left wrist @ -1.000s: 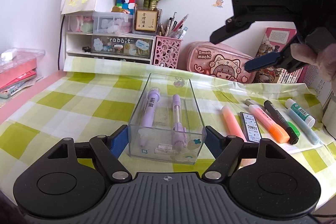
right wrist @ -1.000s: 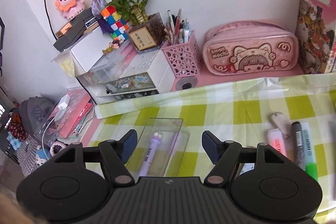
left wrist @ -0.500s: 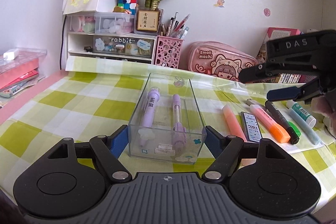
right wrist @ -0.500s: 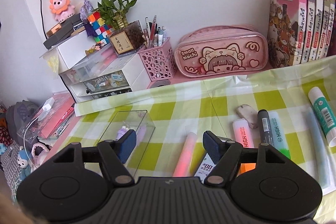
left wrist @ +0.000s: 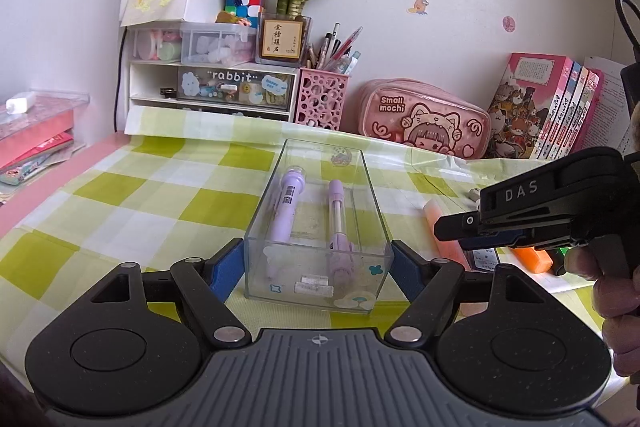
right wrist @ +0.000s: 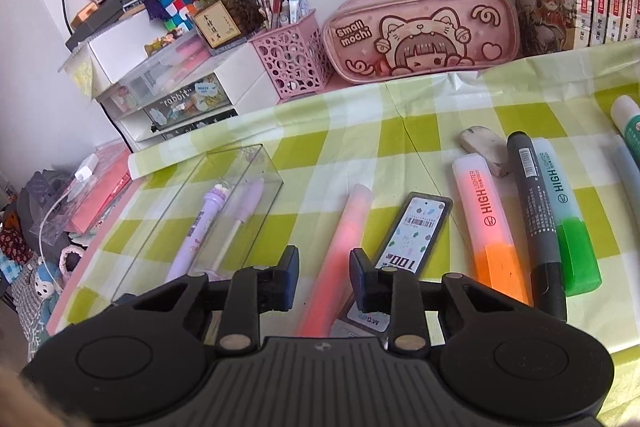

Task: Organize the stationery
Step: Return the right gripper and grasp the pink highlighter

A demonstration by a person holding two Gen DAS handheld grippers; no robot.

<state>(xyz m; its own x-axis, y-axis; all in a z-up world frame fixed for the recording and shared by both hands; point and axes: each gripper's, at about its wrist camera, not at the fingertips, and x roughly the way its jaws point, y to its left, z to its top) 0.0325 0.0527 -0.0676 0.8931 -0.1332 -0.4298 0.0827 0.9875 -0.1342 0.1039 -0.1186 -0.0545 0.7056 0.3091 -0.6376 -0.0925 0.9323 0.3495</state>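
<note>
A clear plastic box holds two purple pens on the green checked cloth. My left gripper is open, its fingers on either side of the box's near end. My right gripper is low over a pink pen that lies between its fingers; the jaws are partly closed with a gap on each side of the pen. It also shows in the left wrist view. To the right lie a lead case, an orange highlighter, a black marker, a green highlighter and an eraser.
A pink pencil case, a pink pen holder, white drawers and books line the back wall. A glue stick lies at the far right. Pink folders sit at the left edge.
My right gripper has come down to the table over the pink pen and narrowed its jaws. The left gripper and the box have not moved.
</note>
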